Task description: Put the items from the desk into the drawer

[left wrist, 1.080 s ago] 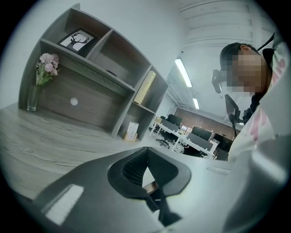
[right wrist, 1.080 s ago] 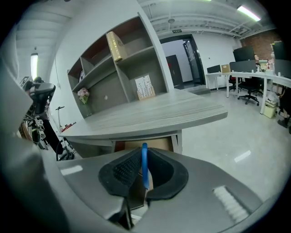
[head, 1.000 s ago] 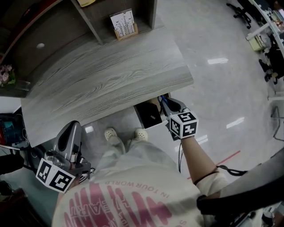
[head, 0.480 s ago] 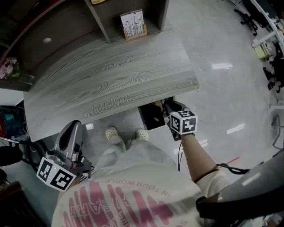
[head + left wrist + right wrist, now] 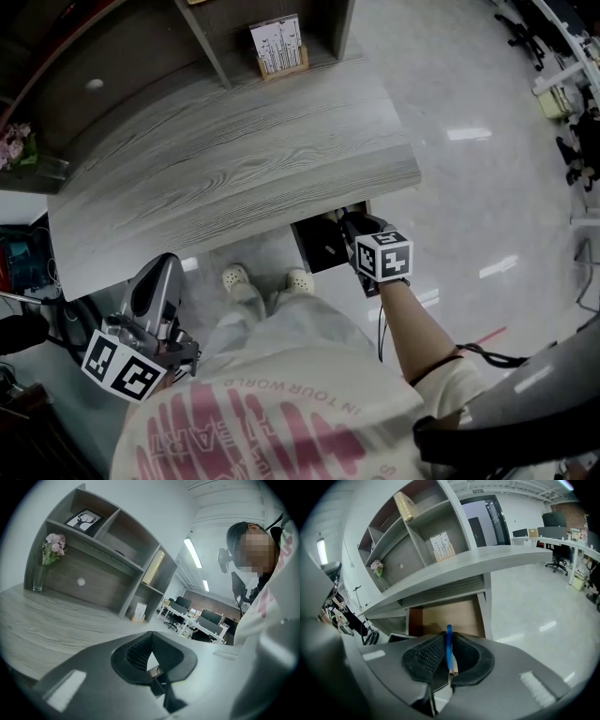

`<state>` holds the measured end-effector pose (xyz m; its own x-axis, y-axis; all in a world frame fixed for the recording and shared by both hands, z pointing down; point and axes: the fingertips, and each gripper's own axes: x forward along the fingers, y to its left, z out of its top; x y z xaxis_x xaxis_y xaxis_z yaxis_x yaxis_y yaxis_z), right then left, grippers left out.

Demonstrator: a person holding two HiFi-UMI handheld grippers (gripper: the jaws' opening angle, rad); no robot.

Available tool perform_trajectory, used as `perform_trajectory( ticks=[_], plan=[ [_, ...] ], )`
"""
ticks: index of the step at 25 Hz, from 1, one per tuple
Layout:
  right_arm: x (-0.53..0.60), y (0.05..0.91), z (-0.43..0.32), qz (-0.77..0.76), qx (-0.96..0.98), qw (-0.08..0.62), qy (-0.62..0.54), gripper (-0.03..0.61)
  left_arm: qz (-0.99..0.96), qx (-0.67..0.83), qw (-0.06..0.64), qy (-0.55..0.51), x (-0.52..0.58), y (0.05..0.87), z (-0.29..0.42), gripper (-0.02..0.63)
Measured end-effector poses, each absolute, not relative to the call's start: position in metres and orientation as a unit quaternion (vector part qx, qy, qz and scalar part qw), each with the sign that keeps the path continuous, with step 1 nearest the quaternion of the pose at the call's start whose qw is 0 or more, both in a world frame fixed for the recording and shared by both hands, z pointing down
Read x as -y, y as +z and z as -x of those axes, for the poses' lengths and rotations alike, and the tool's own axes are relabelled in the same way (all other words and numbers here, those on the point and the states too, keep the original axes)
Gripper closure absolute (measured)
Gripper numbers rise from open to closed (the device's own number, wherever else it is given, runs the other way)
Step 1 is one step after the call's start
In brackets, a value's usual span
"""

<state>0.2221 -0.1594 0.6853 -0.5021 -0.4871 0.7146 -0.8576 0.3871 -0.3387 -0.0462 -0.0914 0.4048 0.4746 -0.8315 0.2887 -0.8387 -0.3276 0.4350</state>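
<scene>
Holding a blue pen (image 5: 449,648), the right gripper (image 5: 449,641) is clenched on it, pads pinching the thin shaft from both sides. The pen's long axis runs along the jaws, tip sticking out past them toward the open drawer (image 5: 454,613). Looks like a pen, too thin to be sure. In the head view the right gripper (image 5: 345,221) sits at the drawer (image 5: 323,246), just under the front edge of the table (image 5: 234,159) at its right end. The key relation is that the drawer's brown bottom lies straight ahead of and below the jaws, so the pen is lined up with the opening and not over the rim. Judgement: the placing step is close, and the next move needs only a little more drop and then a release. The risk is that the pen clips the drawer's side wall or rolls. The left gripper (image 5: 155,292) hangs low at the person's left side, well apart from the drawer. Its own view shows the left gripper (image 5: 151,654) closed with nothing between the pads. The right hand is clearly the nearer one. The table top looks bare apart from a card stand (image 5: 278,47) at the back, by the shelf.
</scene>
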Motion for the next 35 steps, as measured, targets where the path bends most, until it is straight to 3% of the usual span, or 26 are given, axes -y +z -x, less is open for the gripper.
perform_trajectory(
  ticks=[22,35],
  plan=[
    [0.169,0.703,-0.228,-0.448,0.757,0.274,0.389,0.476,-0.81,0.519,0.274,-0.001,0.096,0.411,0.052,0.594],
    [0.172,0.642,-0.255,-0.523,0.735,0.247,0.355,0.482,-0.826,0.495,0.265,-0.038,0.094,0.402,0.059,0.594]
  ],
)
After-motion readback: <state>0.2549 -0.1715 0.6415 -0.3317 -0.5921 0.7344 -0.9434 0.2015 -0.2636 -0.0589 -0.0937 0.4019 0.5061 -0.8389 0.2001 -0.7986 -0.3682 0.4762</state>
